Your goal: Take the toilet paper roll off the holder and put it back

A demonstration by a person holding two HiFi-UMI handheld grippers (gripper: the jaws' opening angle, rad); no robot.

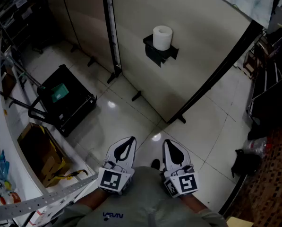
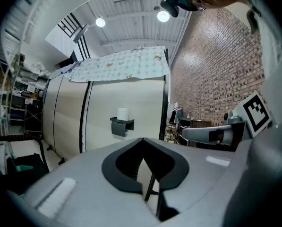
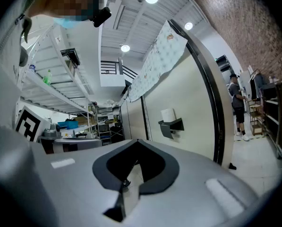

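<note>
Left claw [image 1: 126, 145] and right claw [image 1: 171, 148] are both pinched shut, nothing in them. The roll [image 1: 162, 37] stands on its holder [image 1: 159, 52], well ahead of both. How the holder is fixed on is too dark to make out.

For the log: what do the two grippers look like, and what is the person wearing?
The left gripper and right gripper match: pale grey shells, a black teardrop-shaped lining round the jaws, and a cube with black-and-white square markers behind. No cables show. The person wears a grey top.
</note>
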